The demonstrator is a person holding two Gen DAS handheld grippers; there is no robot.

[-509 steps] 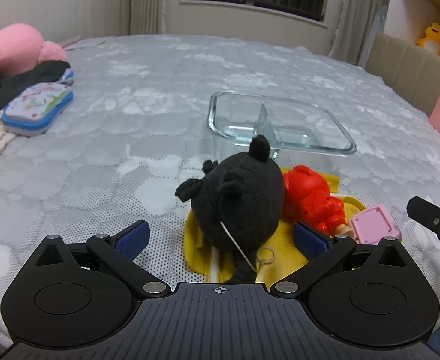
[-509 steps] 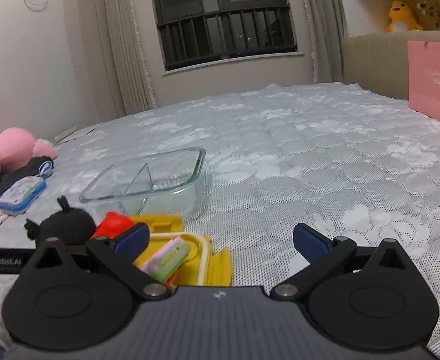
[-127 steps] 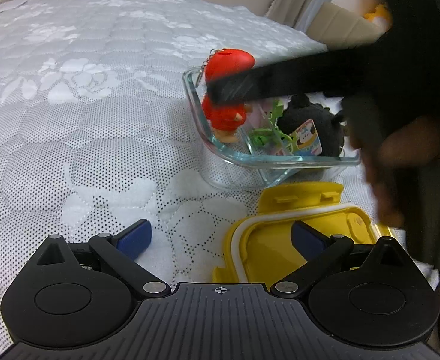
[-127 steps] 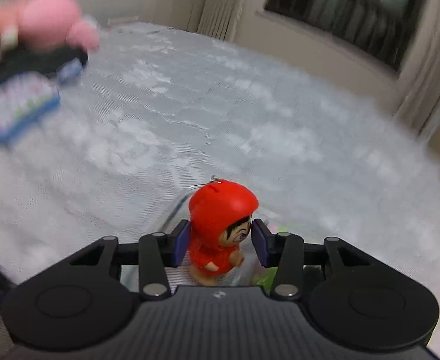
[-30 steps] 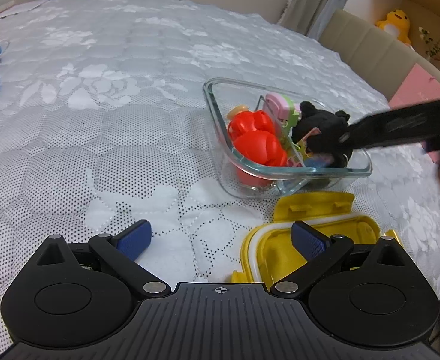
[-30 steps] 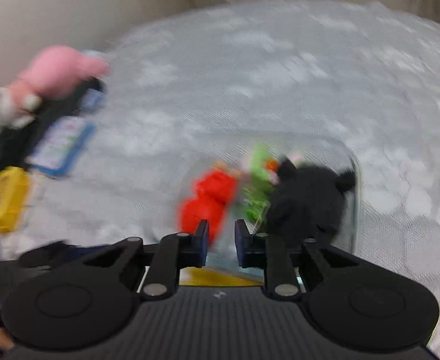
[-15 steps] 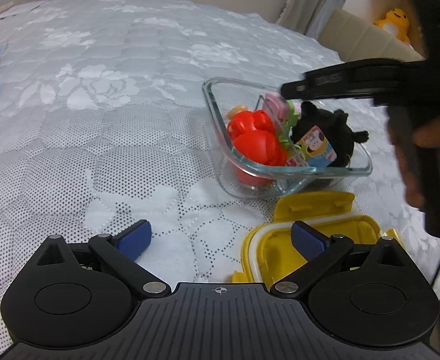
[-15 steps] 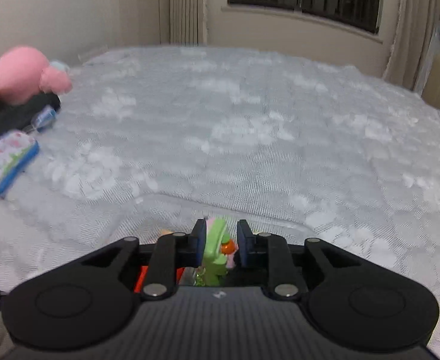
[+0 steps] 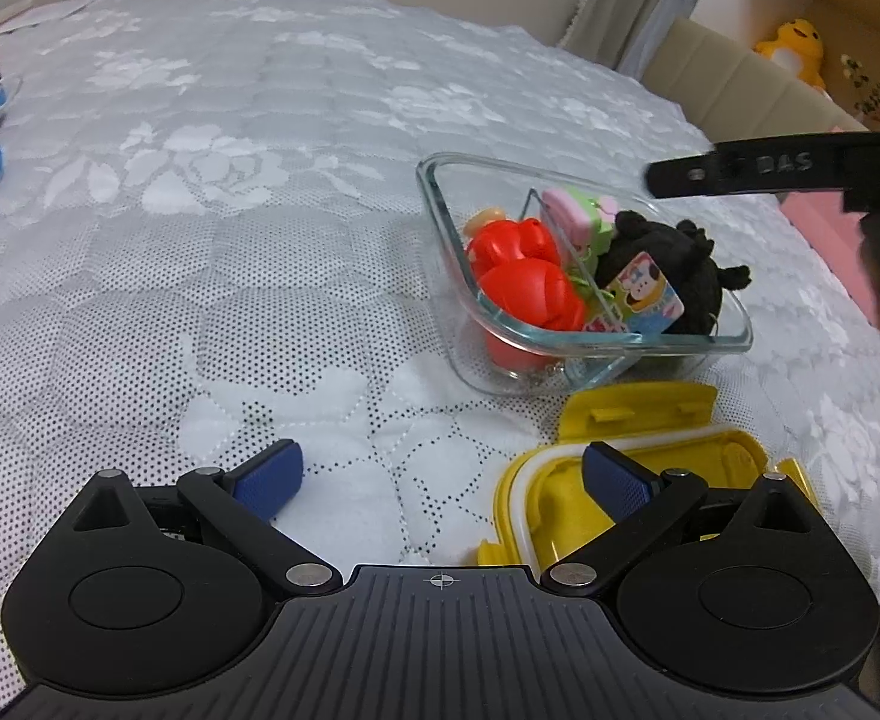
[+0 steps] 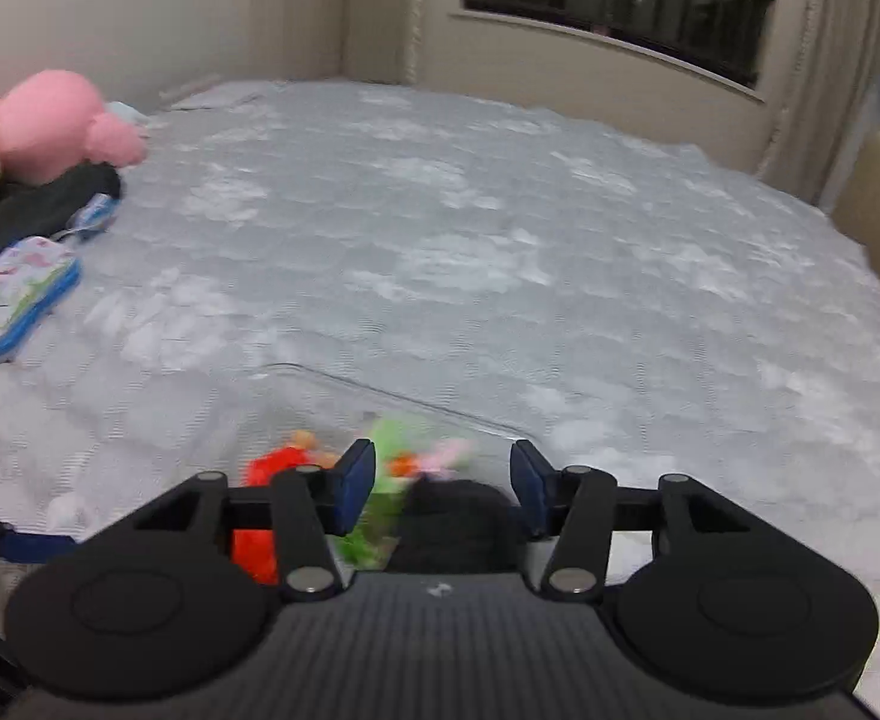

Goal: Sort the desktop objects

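Note:
A clear glass dish (image 9: 440, 222) sits on the bedspread and holds a red figure (image 9: 524, 294), a pink-and-green toy (image 9: 578, 219) and a black plush (image 9: 668, 264) with a paper tag. My left gripper (image 9: 440, 477) is open and empty, low over the bedspread in front of the dish, its right finger over the yellow lid (image 9: 638, 414). My right gripper (image 10: 443, 489) is open and empty just above the dish; the red figure (image 10: 272, 462), the green toy (image 10: 398, 444) and the black plush (image 10: 452, 510) show below it. Its finger also shows in the left wrist view (image 9: 740, 171).
A pink plush (image 10: 50, 126), dark cloth (image 10: 38, 204) and a blue-edged pouch (image 10: 14, 294) lie at the bed's left side. A beige headboard (image 9: 740, 78) and a pink bag (image 9: 818, 228) stand to the right.
My right gripper has opened and let go of the pink-and-green toy, which now rests in the dish, and has pulled back to the right. The left gripper has not moved.

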